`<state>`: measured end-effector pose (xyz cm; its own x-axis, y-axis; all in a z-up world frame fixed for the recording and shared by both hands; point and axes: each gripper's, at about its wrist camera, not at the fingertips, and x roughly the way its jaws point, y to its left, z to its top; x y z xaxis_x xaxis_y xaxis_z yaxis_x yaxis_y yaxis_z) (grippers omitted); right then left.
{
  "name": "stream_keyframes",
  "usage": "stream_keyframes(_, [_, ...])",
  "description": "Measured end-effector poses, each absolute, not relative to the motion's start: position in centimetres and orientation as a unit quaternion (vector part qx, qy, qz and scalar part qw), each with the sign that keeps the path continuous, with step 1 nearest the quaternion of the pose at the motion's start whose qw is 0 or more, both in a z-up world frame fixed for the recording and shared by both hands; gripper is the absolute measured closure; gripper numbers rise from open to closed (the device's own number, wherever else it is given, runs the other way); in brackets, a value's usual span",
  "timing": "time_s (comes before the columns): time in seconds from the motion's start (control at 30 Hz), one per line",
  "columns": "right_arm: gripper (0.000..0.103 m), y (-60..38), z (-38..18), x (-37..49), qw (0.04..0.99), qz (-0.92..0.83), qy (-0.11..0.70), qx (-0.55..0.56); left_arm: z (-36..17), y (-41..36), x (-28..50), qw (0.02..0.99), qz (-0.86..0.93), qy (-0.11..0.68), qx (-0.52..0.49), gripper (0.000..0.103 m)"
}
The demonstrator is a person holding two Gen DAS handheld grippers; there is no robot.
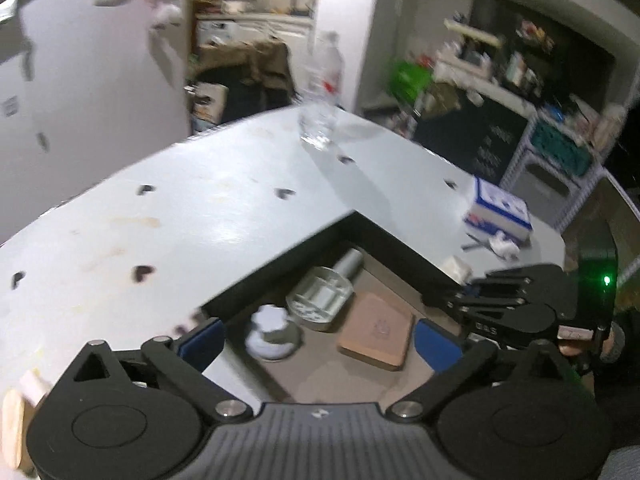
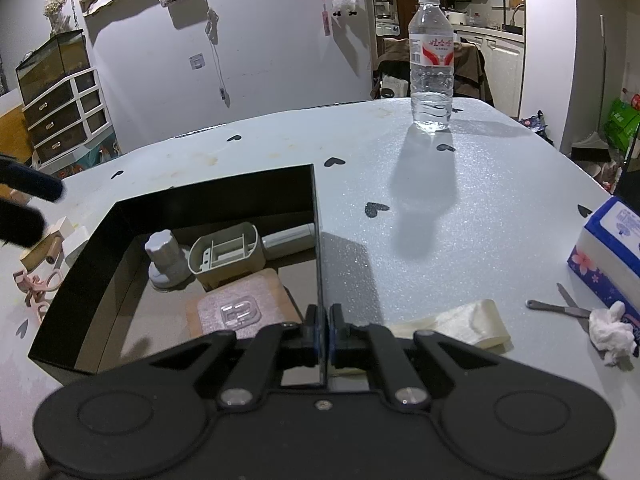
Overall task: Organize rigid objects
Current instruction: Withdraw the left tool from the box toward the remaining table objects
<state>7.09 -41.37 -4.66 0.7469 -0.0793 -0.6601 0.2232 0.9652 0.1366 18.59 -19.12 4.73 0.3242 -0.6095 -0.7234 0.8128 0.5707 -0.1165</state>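
Observation:
A black open box (image 2: 100, 240) stands on the pale grey table (image 2: 440, 200). Inside lie a grey knob (image 2: 166, 258), a grey plastic housing (image 2: 228, 254), a grey tube (image 2: 288, 238) and a brown square pad (image 2: 240, 304) with a clear hook piece on it. My right gripper (image 2: 323, 326) is shut on the box's right wall (image 2: 318, 240). My left gripper (image 1: 320, 340) is open and empty above the box (image 1: 360, 232), over the knob (image 1: 270, 328), housing (image 1: 320, 296) and pad (image 1: 376, 332). The right gripper shows at the box wall in the left wrist view (image 1: 468, 300).
A water bottle (image 2: 431, 60) stands at the table's far side. A tissue box (image 2: 608, 248), a crumpled tissue (image 2: 612, 332), a metal tool (image 2: 560, 306) and a folded cream strip (image 2: 456, 324) lie right of the box. Wooden and pink pieces (image 2: 40, 272) lie left.

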Motion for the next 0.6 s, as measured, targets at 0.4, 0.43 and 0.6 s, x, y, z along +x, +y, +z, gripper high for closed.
stream_keyframes(0.4, [0.098, -41.4, -4.7, 7.1, 0.929, -0.081, 0.346, 0.104, 1.6, -11.6, 18.9, 0.875, -0.32, 0.359, 0.062, 0.0])
stream_keyframes(0.43, [0.098, -41.4, -4.7, 7.1, 0.929, -0.082, 0.346, 0.104, 1.2, -11.0, 18.9, 0.879, -0.308, 0.359, 0.056, 0.0])
stream_keyframes(0.6, [0.098, -41.4, -4.7, 7.1, 0.929, -0.082, 0.346, 0.104, -1.2, -8.8, 19.1, 0.898, -0.244, 0.366, 0.024, 0.0])
